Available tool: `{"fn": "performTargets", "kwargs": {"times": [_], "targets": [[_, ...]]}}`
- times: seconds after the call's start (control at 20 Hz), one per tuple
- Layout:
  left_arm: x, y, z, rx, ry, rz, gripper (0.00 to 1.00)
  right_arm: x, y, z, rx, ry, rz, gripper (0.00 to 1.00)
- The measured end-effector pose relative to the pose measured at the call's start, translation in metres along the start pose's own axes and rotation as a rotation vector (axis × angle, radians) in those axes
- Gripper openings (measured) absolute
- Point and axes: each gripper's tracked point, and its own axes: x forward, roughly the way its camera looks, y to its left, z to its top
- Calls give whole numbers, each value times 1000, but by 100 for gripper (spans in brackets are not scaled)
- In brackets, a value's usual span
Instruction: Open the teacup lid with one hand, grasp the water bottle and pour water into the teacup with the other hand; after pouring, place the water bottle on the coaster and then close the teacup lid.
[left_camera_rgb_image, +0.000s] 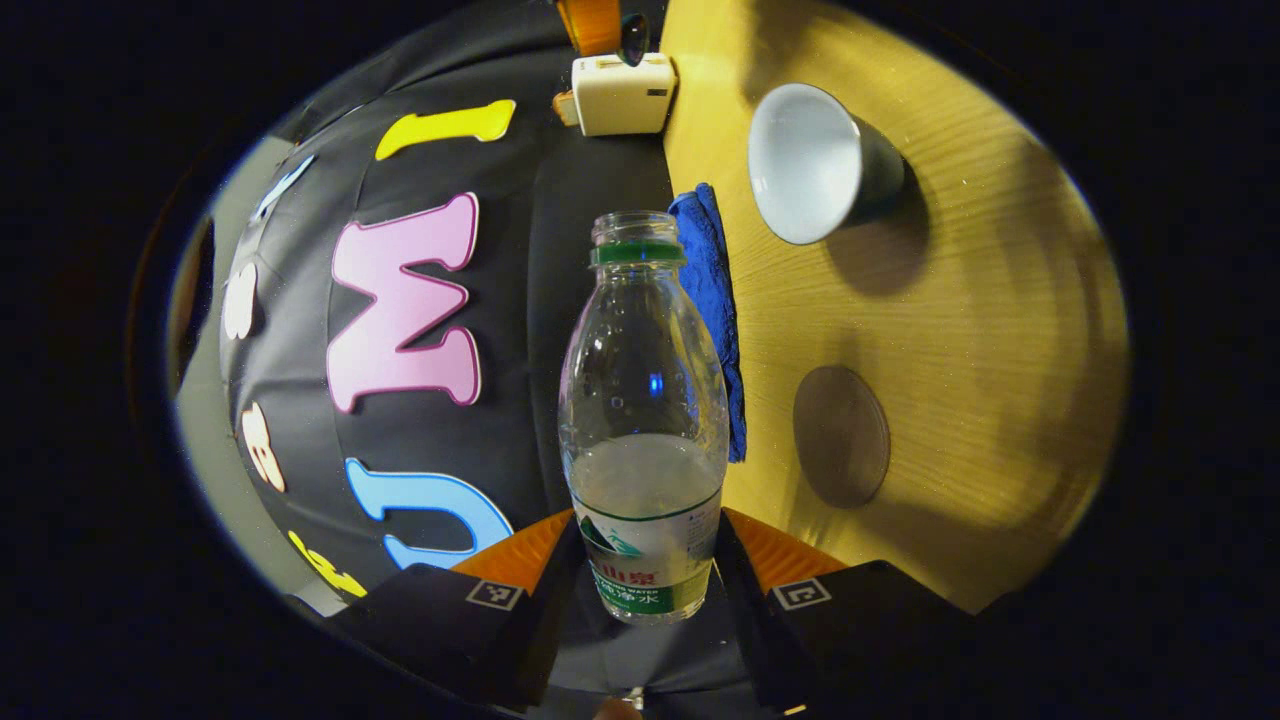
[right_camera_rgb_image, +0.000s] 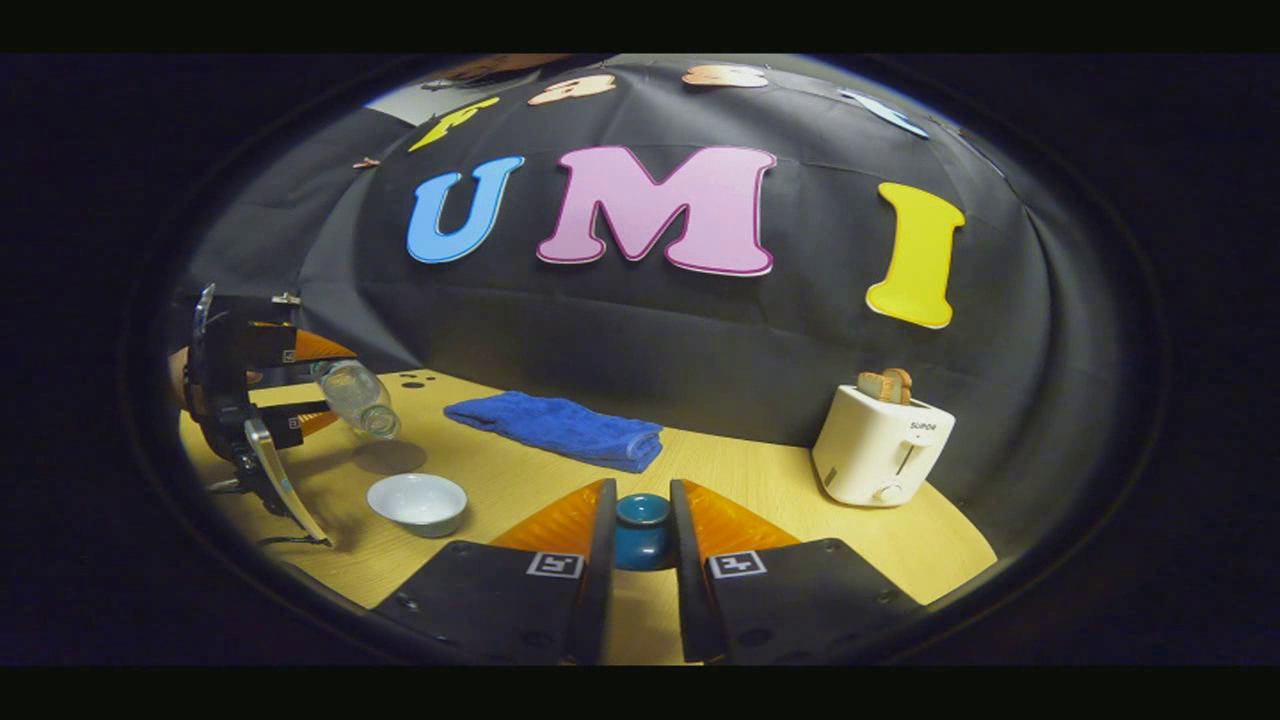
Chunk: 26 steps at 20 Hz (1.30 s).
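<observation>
A clear water bottle (left_camera_rgb_image: 643, 400) with no cap and a green neck ring is clamped at its labelled base by my left gripper (left_camera_rgb_image: 645, 535); water sits in its lower third. In the right gripper view the same bottle (right_camera_rgb_image: 358, 397) hangs tilted in the left gripper (right_camera_rgb_image: 322, 392), its mouth pointing down toward the open white-lined teacup (right_camera_rgb_image: 417, 502). No stream is visible. The teacup (left_camera_rgb_image: 815, 165) stands uncovered on the wooden table. A round brown coaster (left_camera_rgb_image: 840, 435) lies bare beside it. My right gripper (right_camera_rgb_image: 642, 492) is shut on the teal lid (right_camera_rgb_image: 642, 530), held off the cup.
A folded blue towel (right_camera_rgb_image: 560, 425) lies along the back of the table (right_camera_rgb_image: 760, 490), also seen as the towel (left_camera_rgb_image: 712, 300) behind the bottle. A white toaster (right_camera_rgb_image: 880, 445) with toast stands at the back right, and shows as the toaster (left_camera_rgb_image: 622, 92) in the left gripper view.
</observation>
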Motion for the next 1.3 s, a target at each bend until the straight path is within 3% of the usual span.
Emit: {"fn": "performTargets", "kwargs": {"times": [1.0,1.05,1.15,1.3], "targets": [[9,28,14,223,-118,144,75,-8,-3,0,6,-13,-2,31],[10,33,15,237,-124,162,75,-9,-3,1,4,-15,0,27],[11,42,18,250,-145,194,75,-9,-2,0,-1,-16,2,30],[12,56,22,275,-177,250,75,-12,0,-2,-5,-13,5,26]]}}
